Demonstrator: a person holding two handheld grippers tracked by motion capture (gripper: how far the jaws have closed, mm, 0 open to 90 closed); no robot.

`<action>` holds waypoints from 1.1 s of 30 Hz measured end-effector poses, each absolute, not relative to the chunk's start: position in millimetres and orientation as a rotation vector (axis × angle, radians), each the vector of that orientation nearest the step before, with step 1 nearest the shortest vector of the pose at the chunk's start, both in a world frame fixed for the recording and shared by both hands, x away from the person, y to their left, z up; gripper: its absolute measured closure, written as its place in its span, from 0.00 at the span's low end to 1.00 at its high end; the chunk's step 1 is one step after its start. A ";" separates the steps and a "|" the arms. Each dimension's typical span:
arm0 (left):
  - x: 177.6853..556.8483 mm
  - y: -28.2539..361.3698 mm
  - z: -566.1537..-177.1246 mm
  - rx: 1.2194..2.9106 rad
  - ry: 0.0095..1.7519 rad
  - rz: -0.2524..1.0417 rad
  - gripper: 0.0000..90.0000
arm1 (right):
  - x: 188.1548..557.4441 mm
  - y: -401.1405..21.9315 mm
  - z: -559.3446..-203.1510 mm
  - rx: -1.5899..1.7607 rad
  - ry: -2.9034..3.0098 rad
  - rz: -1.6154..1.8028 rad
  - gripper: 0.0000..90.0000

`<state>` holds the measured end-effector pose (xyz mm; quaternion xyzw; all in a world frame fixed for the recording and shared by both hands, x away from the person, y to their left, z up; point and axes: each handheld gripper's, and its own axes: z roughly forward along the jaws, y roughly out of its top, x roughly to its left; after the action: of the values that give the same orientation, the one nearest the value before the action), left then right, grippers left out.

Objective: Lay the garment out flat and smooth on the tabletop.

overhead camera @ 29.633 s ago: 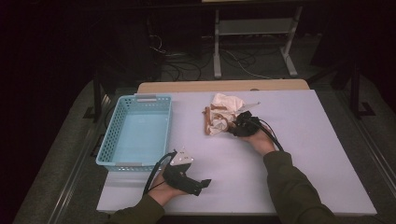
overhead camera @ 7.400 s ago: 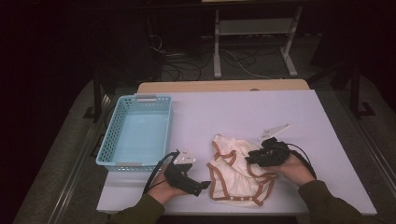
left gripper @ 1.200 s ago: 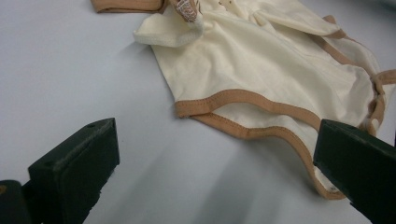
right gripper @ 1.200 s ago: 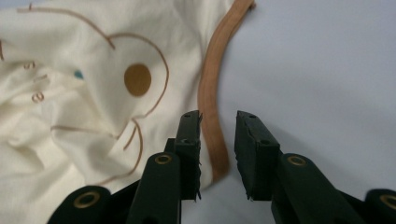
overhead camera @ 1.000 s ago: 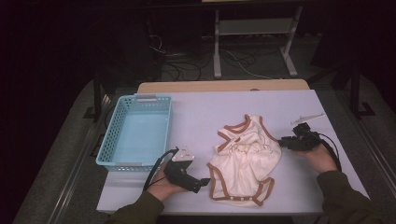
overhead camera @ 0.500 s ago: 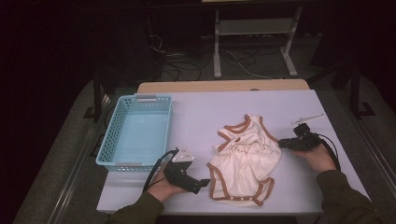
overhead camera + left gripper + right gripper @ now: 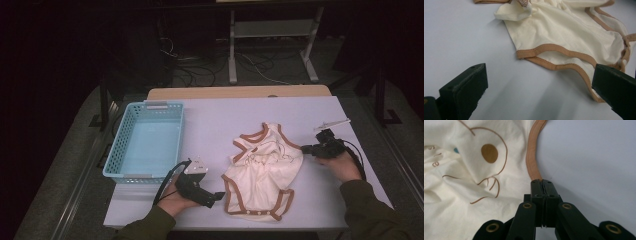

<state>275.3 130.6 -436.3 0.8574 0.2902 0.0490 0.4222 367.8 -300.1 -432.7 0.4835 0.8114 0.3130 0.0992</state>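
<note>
1. While the cream baby bodysuit (image 7: 264,172) lies spread on the lilac table (image 7: 220,120), the right gripper (image 7: 306,148) has just closed its jaws flat on the brown binding at the garment's right edge, as the right gripper view shows (image 7: 534,157).
2. On the bodysuit's chest is a line drawing in brown with a brown dot (image 7: 489,153); beside it are a few small letters, too creased to read.
3. Left of the bodysuit, the left gripper (image 7: 218,196) rests on the table with its jaws wide apart and nothing between them, the bodysuit's brown-trimmed hem (image 7: 554,48) just ahead.
4. Further left of the bodysuit stands a light blue plastic basket (image 7: 148,145), with bare tabletop between them.
5. Beyond the bodysuit, open table runs to the far wooden edge (image 7: 240,92).
</note>
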 end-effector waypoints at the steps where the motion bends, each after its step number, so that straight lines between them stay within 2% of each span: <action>1: 275.3 130.6 -436.3 2.147 0.727 0.122 0.00 | 369.4 -301.6 -431.6 1.429 2.391 0.924 0.97; 19: 275.6 130.3 -436.8 2.145 0.730 0.121 0.00 | 405.3 -308.3 -434.8 1.457 2.288 0.926 0.97; 33: 275.4 130.6 -436.9 2.153 0.722 0.121 0.00 | 414.6 -306.6 -445.8 1.489 2.252 0.909 0.95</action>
<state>275.4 130.6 -436.9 0.8591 0.2880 0.0481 0.4204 414.6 -306.6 -445.8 0.5169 0.7821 0.3158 0.1460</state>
